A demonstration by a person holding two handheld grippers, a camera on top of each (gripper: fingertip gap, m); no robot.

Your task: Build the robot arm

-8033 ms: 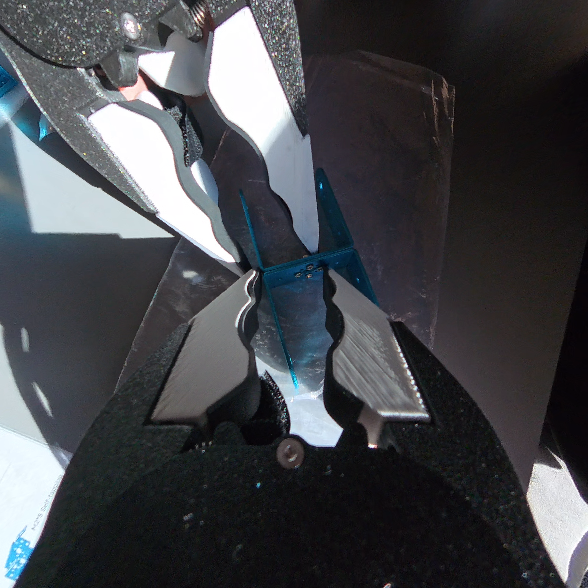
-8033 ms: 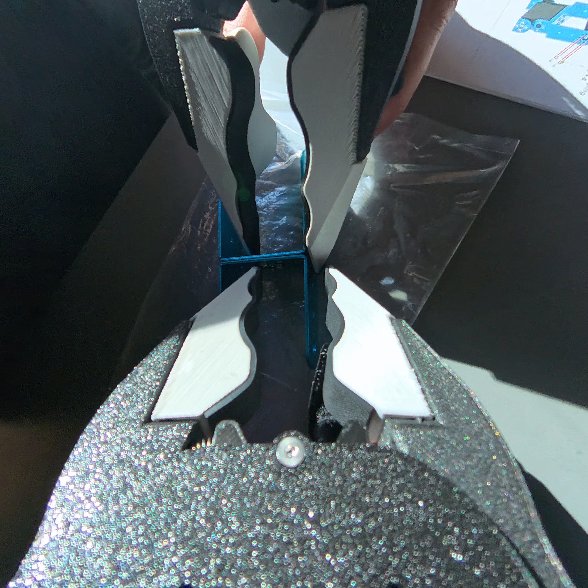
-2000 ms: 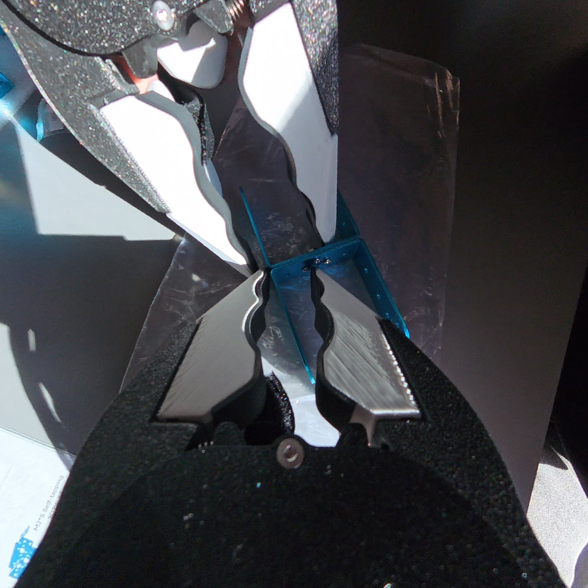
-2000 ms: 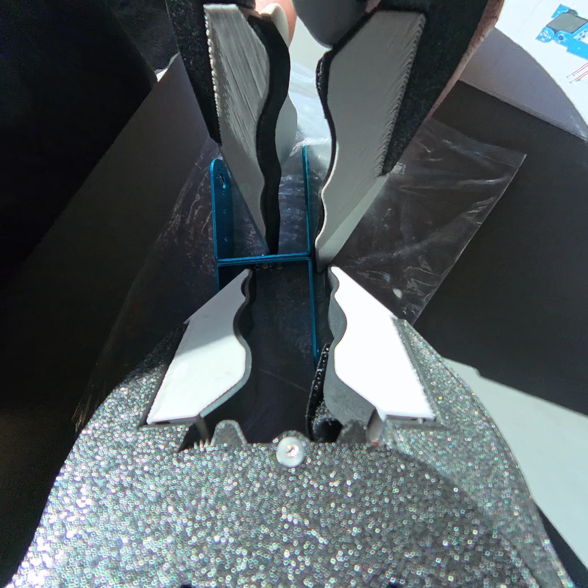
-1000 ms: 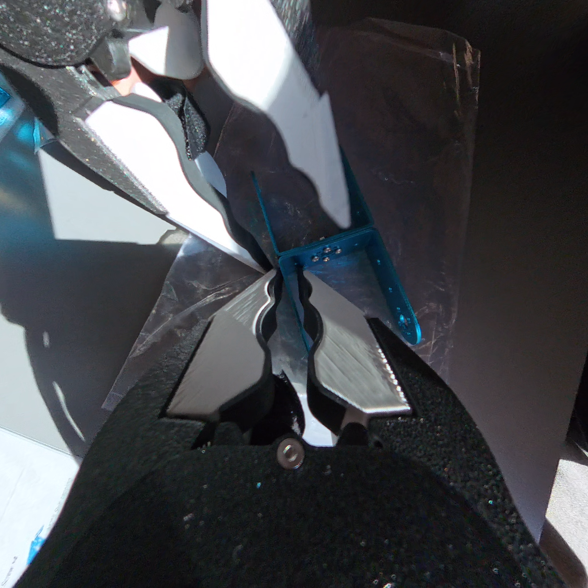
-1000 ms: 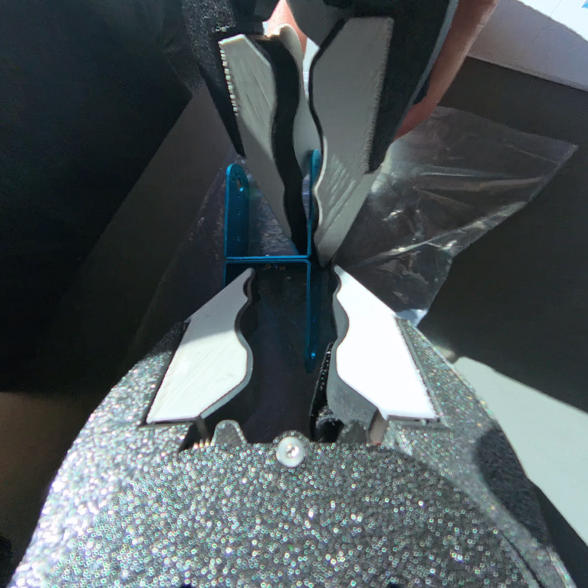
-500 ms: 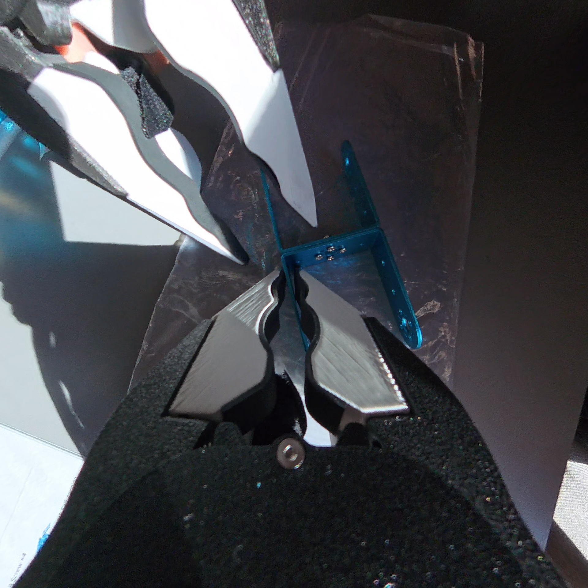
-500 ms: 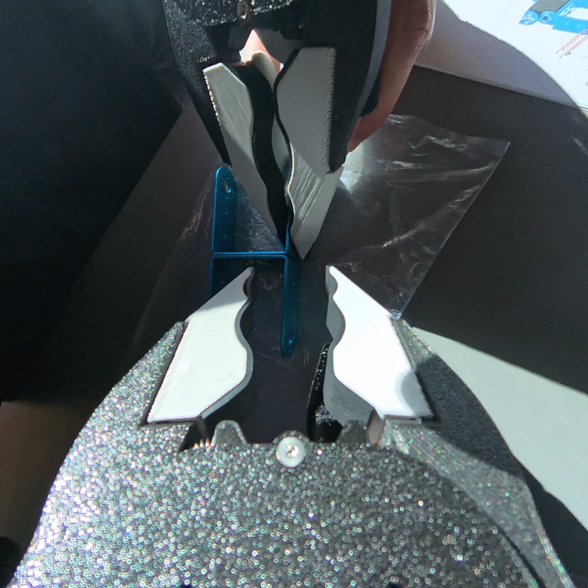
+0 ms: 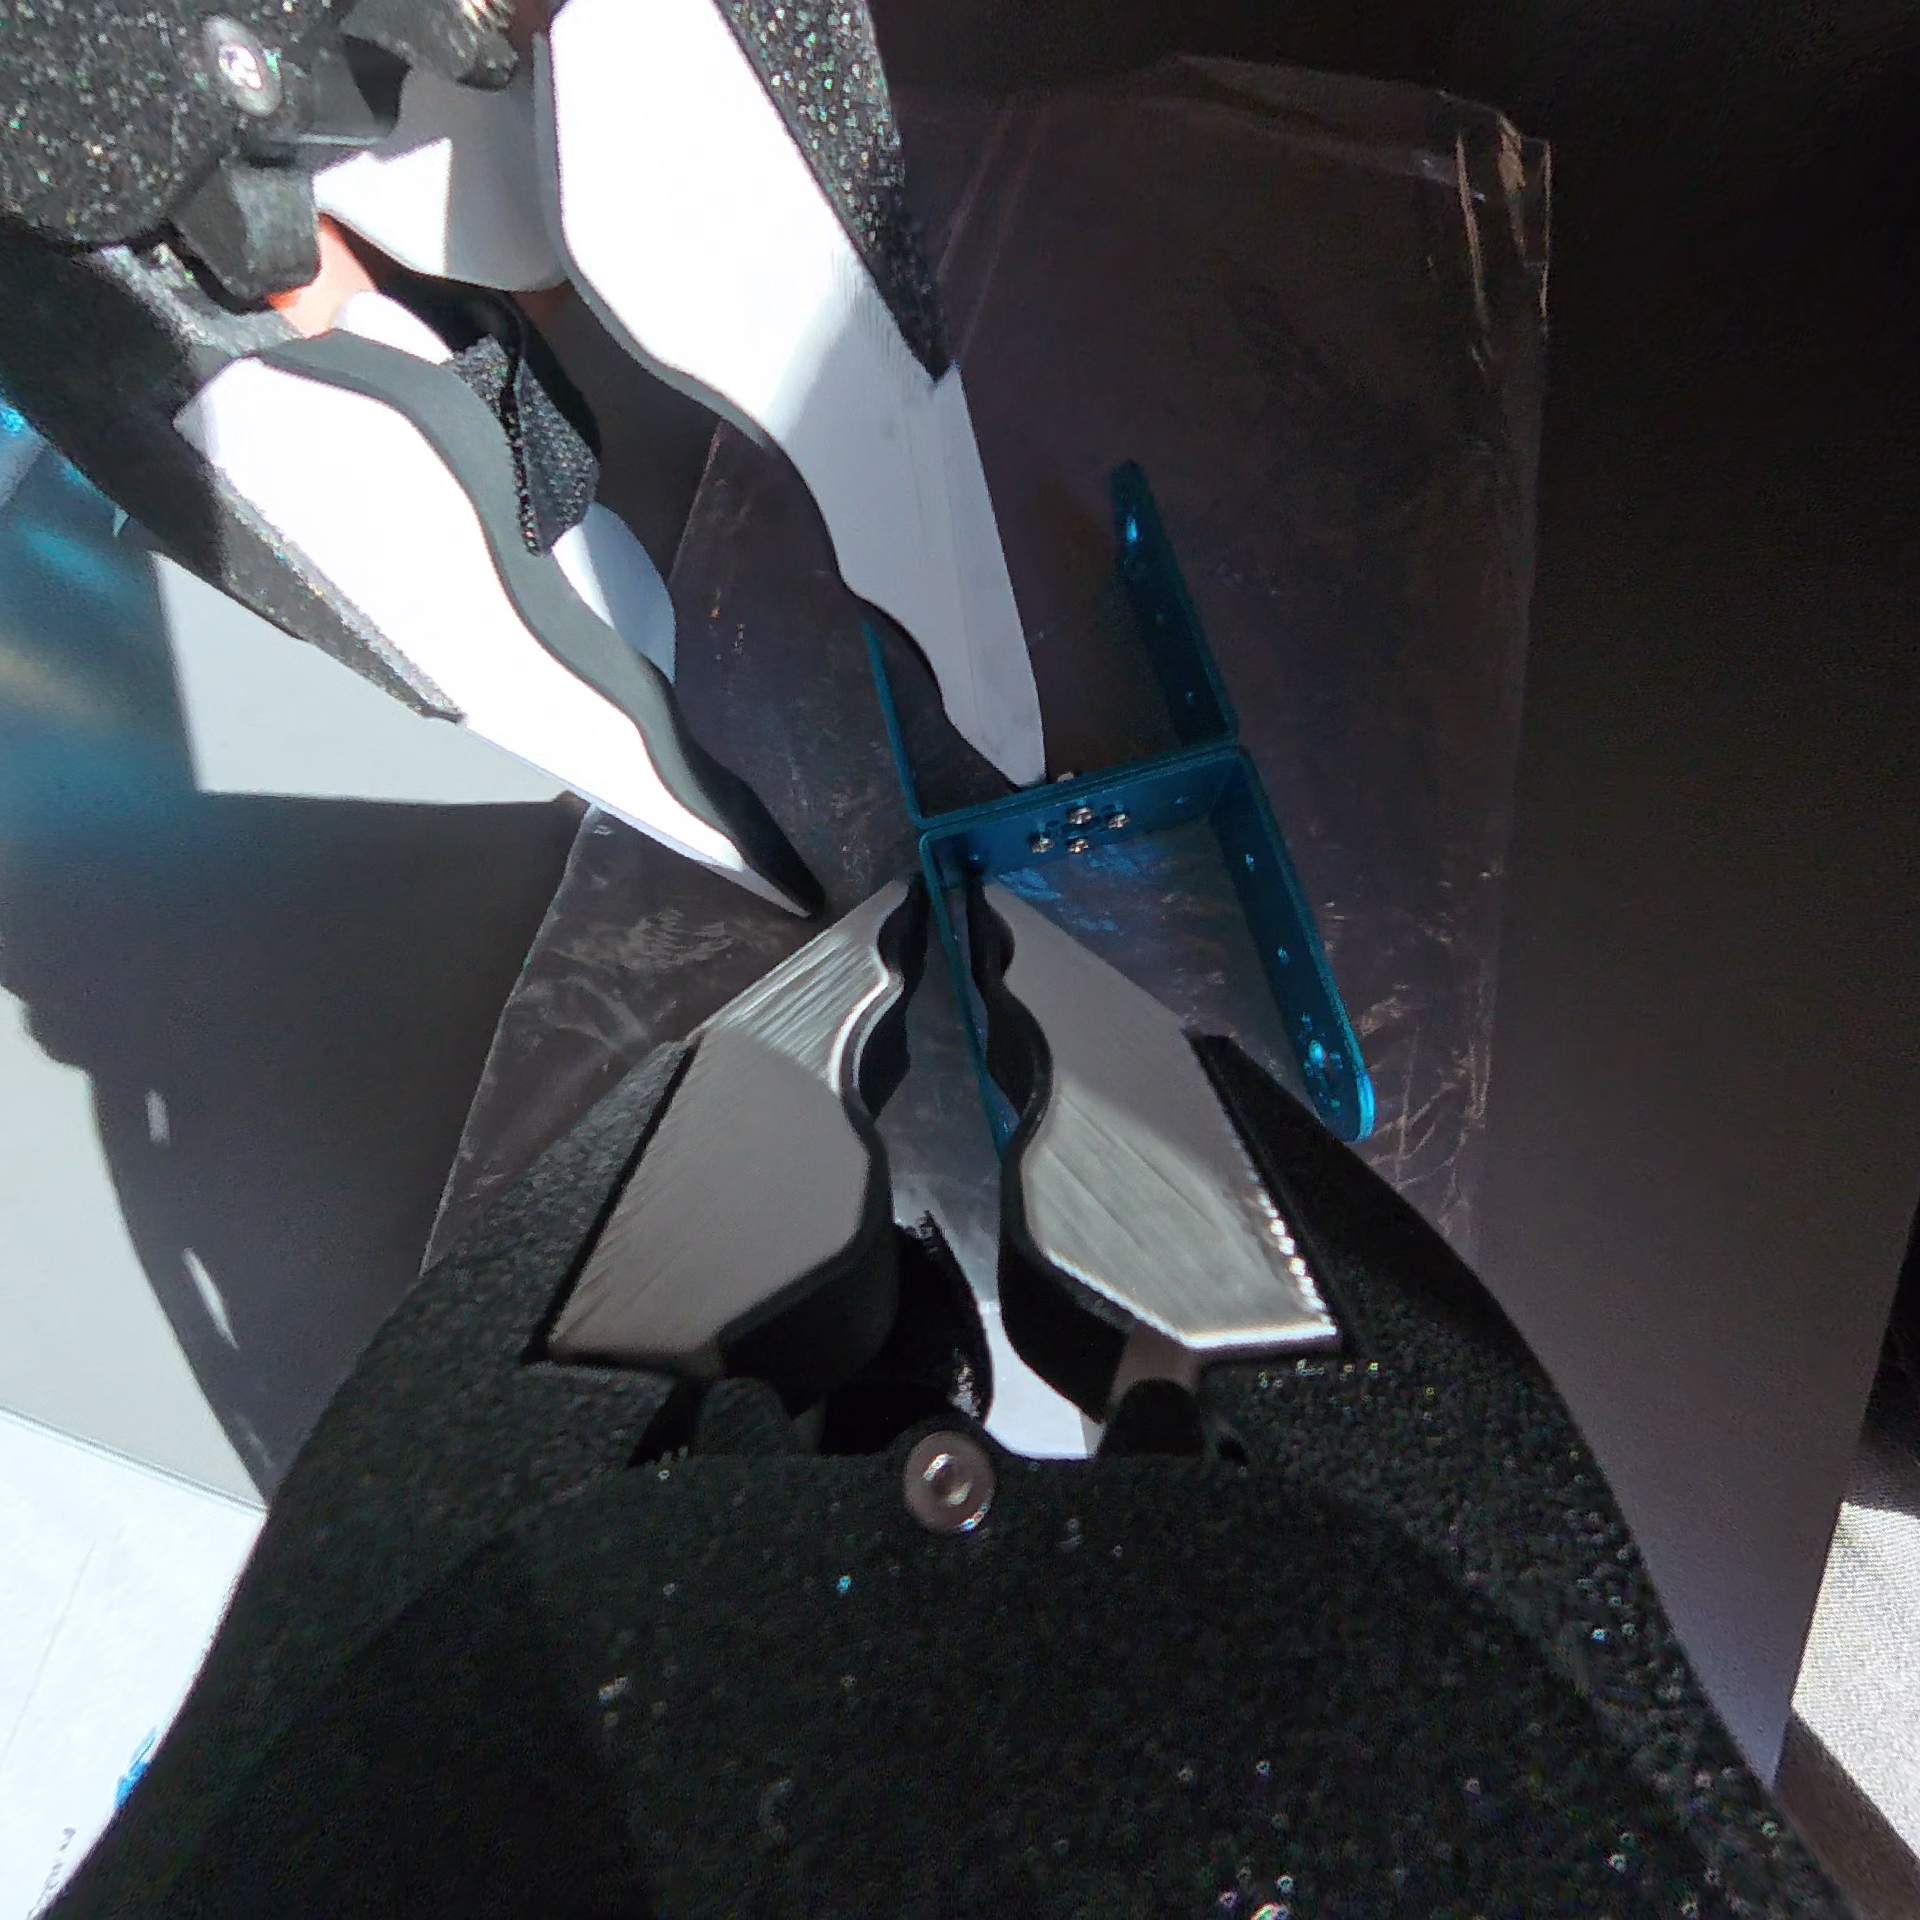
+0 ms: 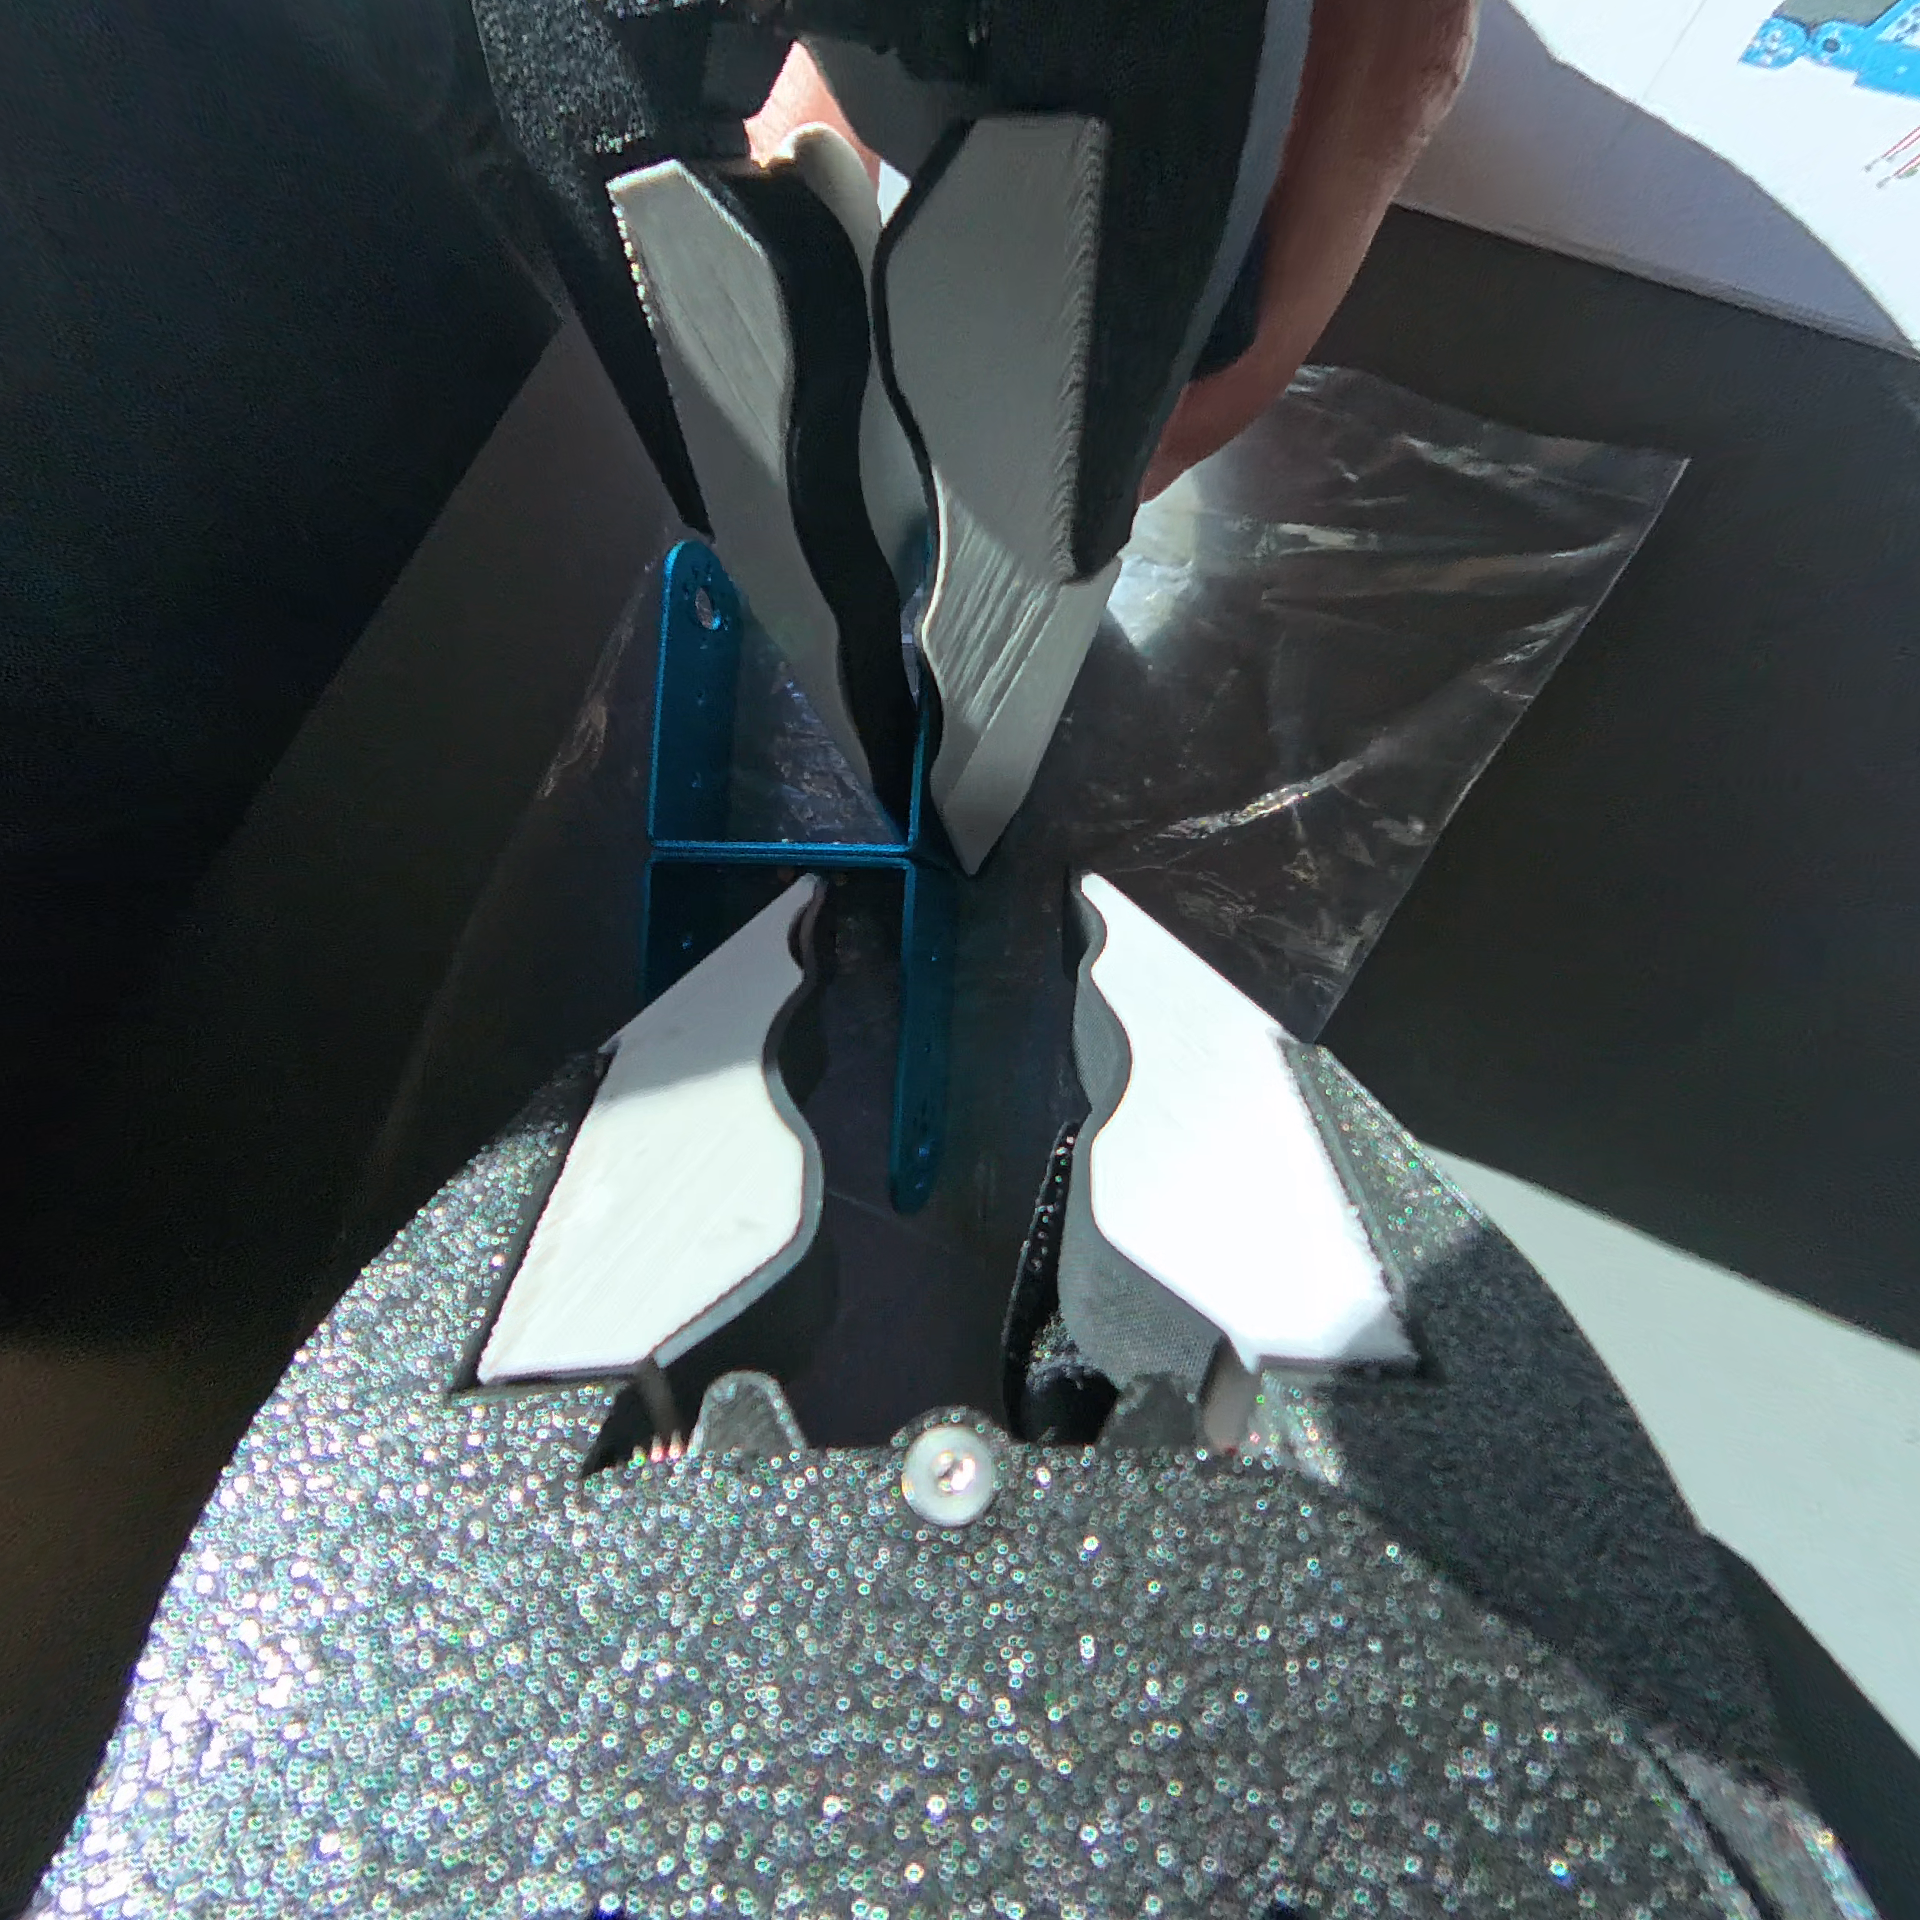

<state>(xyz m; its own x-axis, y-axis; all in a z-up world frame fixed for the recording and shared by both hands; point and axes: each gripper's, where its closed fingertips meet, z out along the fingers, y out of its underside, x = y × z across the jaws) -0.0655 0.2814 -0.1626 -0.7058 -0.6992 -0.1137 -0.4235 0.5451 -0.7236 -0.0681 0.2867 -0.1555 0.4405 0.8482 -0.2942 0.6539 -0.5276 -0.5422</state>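
1. Left gripper (image 9: 951,914), black; fingers (image 9: 774,1049) pinch one thin side arm of the blue bracket (image 9: 1091,826), which runs between them.
2. The bracket, two U-shaped blue metal pieces joined back to back, stands just past the left fingertips on a clear plastic bag (image 9: 1299,416); its other arm (image 9: 1304,997) lies right of the left fingers.
3. Right gripper (image 10: 940,894), glittery silver; fingers (image 10: 696,1132) spread, straddling a bracket (image 10: 920,1039) arm without gripping it; one fingertip is close to the crosspiece.
4. The bag (image 10: 1351,665) lies on a dark table (image 10: 1662,831) beyond the right fingers; a hand (image 10: 1340,208) holds the far gripper.
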